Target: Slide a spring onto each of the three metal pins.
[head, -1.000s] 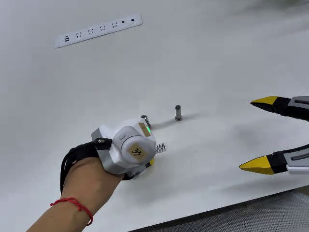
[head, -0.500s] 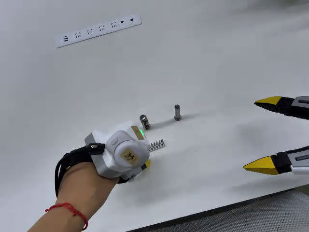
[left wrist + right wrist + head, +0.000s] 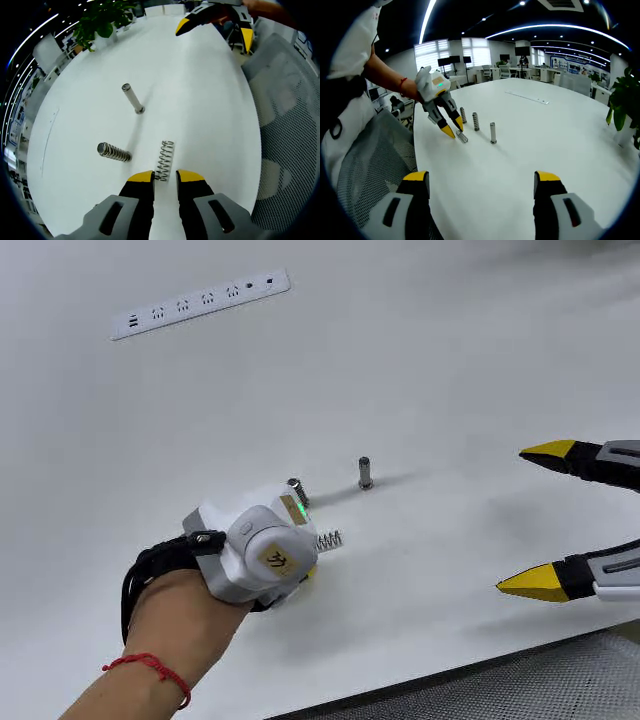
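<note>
In the head view, a person's hand with a red string bracelet (image 3: 150, 662) holds the white left gripper (image 3: 308, 573) low over the white table (image 3: 420, 370). Its tips are mostly hidden under its own body. A loose steel coil spring (image 3: 329, 539) lies flat on the table, sticking out from the gripper's front. Just beyond stands a short metal pin already wearing a spring (image 3: 297, 490), and to its right a bare metal pin (image 3: 366, 473) stands upright. A white power strip (image 3: 200, 304) lies far up the table. The yellow-tipped right gripper (image 3: 540, 517) hovers well apart at the right edge, above a grey mesh chair (image 3: 560, 685).

In the left gripper view, the left gripper (image 3: 165, 176) has its jaws a narrow gap apart. The near end of the loose spring (image 3: 164, 160) sits between the tips, not visibly pinched. The sprung pin (image 3: 114, 152) is to the left and the bare pin (image 3: 133, 98) is farther on. The right gripper (image 3: 215, 32) and a potted plant (image 3: 102, 20) are at the top.

In the right gripper view, the right gripper (image 3: 482, 180) is spread wide and holds nothing. Across the table, the left gripper (image 3: 454, 127) points down at the loose spring (image 3: 462, 136). Behind it stand the sprung pin (image 3: 475, 121), a second sprung pin (image 3: 463, 115) and the bare pin (image 3: 493, 133).
</note>
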Action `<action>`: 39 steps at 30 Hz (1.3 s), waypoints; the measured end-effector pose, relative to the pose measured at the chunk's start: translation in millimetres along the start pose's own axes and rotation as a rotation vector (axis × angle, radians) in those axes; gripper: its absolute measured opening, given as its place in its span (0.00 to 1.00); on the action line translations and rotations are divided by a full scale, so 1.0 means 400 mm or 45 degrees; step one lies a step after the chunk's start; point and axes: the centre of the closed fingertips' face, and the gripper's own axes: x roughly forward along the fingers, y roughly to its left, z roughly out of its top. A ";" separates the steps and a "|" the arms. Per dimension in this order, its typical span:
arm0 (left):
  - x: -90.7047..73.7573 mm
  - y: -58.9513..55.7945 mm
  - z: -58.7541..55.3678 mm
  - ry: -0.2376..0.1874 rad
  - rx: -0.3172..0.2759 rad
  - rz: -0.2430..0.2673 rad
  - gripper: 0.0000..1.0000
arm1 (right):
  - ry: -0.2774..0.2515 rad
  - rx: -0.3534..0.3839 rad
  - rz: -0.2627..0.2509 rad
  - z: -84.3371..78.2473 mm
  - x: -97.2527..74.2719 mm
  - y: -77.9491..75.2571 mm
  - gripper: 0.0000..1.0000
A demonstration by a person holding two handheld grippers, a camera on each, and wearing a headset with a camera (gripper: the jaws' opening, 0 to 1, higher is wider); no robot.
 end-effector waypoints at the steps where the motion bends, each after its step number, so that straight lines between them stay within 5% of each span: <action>1: 0.001 -0.001 -0.003 0.007 0.002 -0.002 0.17 | 0.000 0.000 -0.001 0.000 -0.001 0.000 0.87; 25: 0.007 -0.018 -0.007 0.036 -0.011 -0.040 0.11 | 0.009 -0.007 -0.017 -0.004 -0.015 -0.004 0.86; 39: -0.008 -0.028 0.002 -0.023 -0.082 -0.056 0.10 | 0.020 -0.021 -0.004 0.002 -0.012 0.002 0.86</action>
